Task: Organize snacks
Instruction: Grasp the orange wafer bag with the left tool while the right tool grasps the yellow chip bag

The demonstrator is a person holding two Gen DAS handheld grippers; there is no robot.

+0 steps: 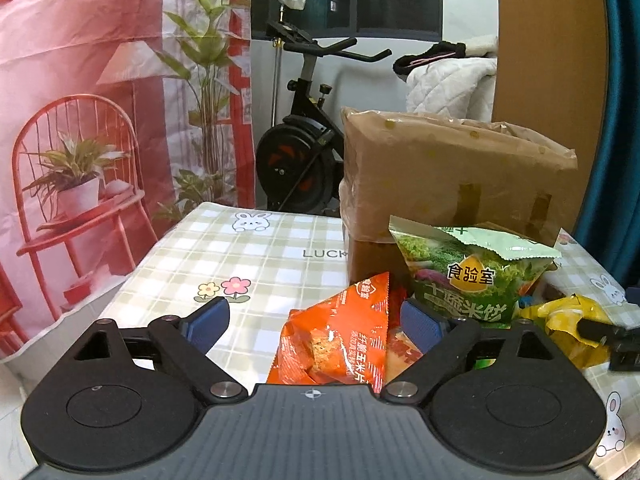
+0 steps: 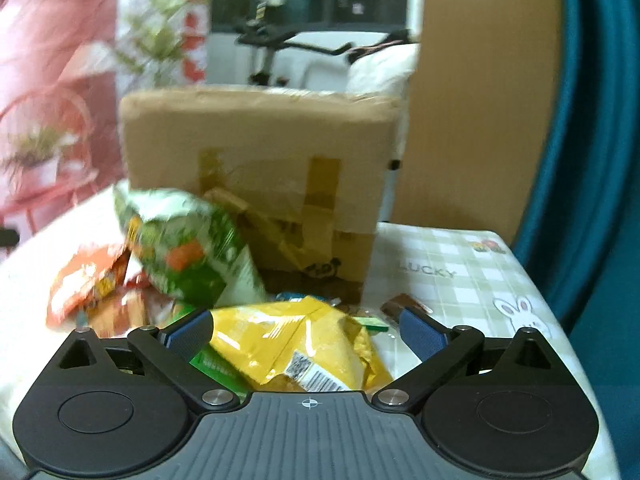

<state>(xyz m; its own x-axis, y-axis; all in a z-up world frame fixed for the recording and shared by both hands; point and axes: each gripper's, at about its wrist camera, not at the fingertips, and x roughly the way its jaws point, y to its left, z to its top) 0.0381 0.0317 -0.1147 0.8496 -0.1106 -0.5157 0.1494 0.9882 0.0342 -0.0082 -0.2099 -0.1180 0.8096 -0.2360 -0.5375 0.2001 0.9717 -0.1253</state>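
While both my tongs hang low over the near edge of the bench (image 1: 248, 240), the free room lies mostly to the sides. On the left, the checked cloth is bare from my left tongs (image 1: 316, 322) out to the far left corner, where the bench ends against a red printed backdrop (image 1: 80, 80) and an exercise bike (image 1: 304, 152) behind. On the right, in the right wrist view, another bare strip of cloth runs past my right tongs (image 2: 308, 330) to the right edge, with a teal curtain (image 2: 592, 160) beyond it. A tall carton (image 1: 448, 176) stands at the far middle and closes off the way straight ahead.

My left tongs are wide apart, their blue pads (image 1: 208, 320) either side of an orange packet (image 1: 344, 336) that stands tilted between them, touching neither that I can tell. Just beyond its right, a green bag (image 1: 472, 276) stands upright against the carton, crinkled, top seal bent over. My right tongs are also wide, holding nothing, with a yellow bag (image 2: 304, 344) lying crumpled between the pads, barcode facing up. Small green and brown wrappers (image 2: 404, 304) lie just beside it. The right wrist view is blurred on its left half, so the pile there reads only as colours.
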